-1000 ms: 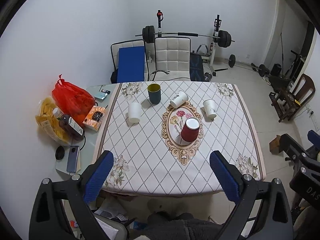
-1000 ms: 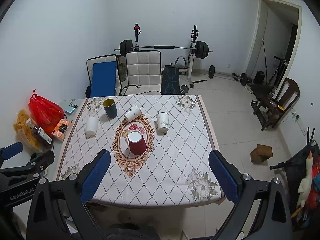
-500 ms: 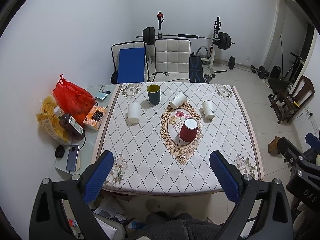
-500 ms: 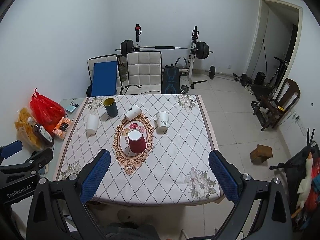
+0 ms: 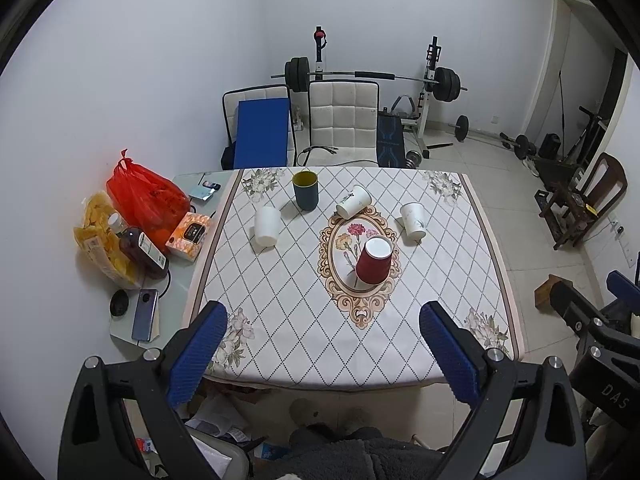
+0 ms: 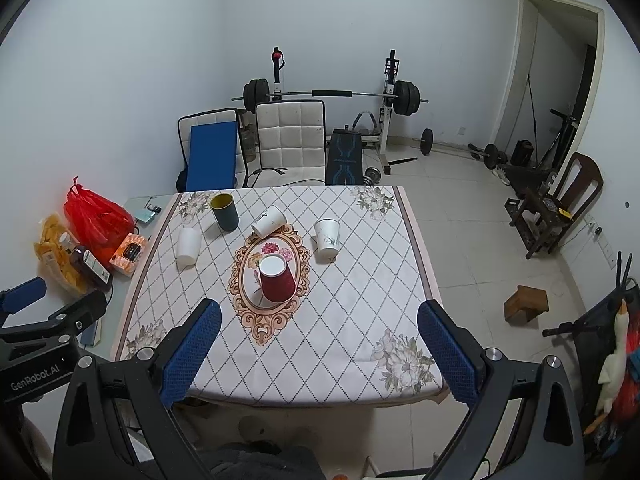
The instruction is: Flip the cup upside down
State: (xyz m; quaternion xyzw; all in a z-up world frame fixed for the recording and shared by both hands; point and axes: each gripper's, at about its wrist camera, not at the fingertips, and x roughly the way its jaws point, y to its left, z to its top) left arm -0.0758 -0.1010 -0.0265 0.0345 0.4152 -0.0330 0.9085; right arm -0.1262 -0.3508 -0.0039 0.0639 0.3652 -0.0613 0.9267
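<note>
Both claws, left [image 5: 322, 344] and right [image 6: 318, 344], are backing away wide open and empty; the red cup [image 5: 374, 261] is sitting inverted mid-surface [image 5: 288, 344], likely finished.

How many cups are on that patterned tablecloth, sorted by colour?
White paper cups: 3, namely one upside down at the left, one lying on its side, one upside down at the right.
Red paper cup: 1, upside down on the oval flower medallion.
Dark teal cup with yellow inside: 1, upright.
Total: 5 cups.
</note>
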